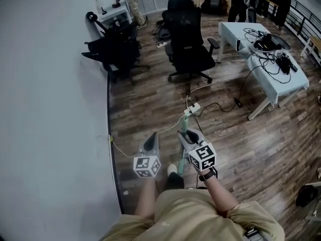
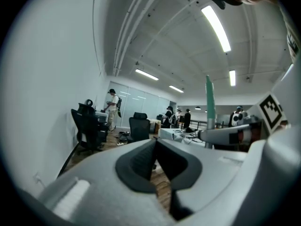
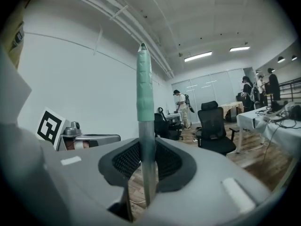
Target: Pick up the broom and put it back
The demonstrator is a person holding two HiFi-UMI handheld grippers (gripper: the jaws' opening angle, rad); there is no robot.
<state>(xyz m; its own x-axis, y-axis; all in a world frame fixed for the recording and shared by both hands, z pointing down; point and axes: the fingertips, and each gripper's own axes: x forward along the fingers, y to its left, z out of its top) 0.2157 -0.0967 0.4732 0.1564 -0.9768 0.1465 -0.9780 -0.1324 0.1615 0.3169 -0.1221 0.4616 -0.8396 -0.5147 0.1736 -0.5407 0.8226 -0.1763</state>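
The right claw (image 3: 146,166) is clamped on the grey-poled, green-gripped broom (image 3: 145,79), whose long handle stands upright; the left claw (image 2: 155,159), closed and empty, sits just beside it

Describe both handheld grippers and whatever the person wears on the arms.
The left claw and the right claw are alike, each with a light grey moulded body and dark ribbed pads lining the inside. Each carries a white cube printed with black square markers. The person wears a tan short-sleeved top and a dark wristband on the right wrist.
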